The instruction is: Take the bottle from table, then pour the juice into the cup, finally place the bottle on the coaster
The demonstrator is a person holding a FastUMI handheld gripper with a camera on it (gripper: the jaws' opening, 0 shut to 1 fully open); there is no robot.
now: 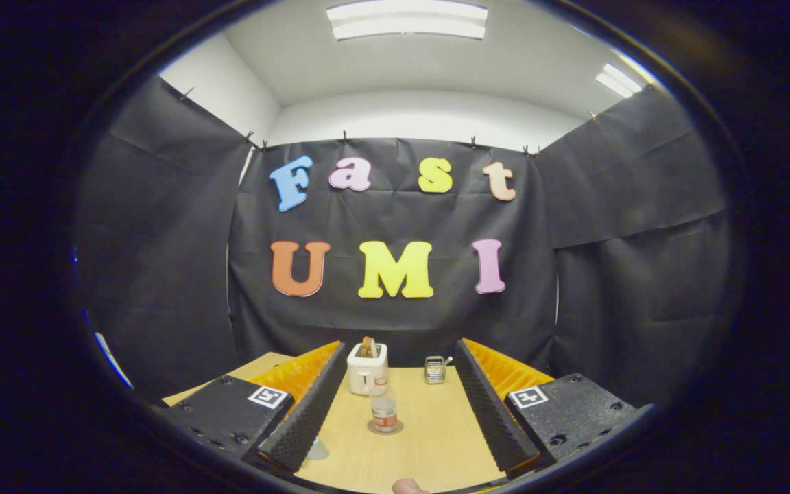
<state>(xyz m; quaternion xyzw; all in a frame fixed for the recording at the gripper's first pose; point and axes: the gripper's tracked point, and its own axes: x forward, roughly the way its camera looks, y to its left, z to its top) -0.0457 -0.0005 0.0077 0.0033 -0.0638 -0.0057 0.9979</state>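
We see the gripper (395, 412) with its two fingers spread wide apart. They hold nothing, and bare table (436, 446) lies in the gap between them.

We use the toaster (367, 368) as our landmark. It is white and stands at the far side of the table, close to the black wall. A brown slice of bread (367, 347) sticks up out of its top slot.

Just in front of the toaster, nearer to us, stands the small bottle (384, 414). It is upright, between the two fingers but not touching them. It has a pale cap and a red band low down. We cannot tell how much juice is inside. The bottle sits on a round flat coaster (385, 428).

A clear cup (380, 385) stands right at the toaster's front corner, just behind the bottle. We cannot tell what is in it.

To the right of the toaster, well apart, is a small shiny metal holder (435, 370) with something poking out of its top.

At the near edge of the table a little pinkish thing (407, 486) peeks in. We cannot tell what it is.
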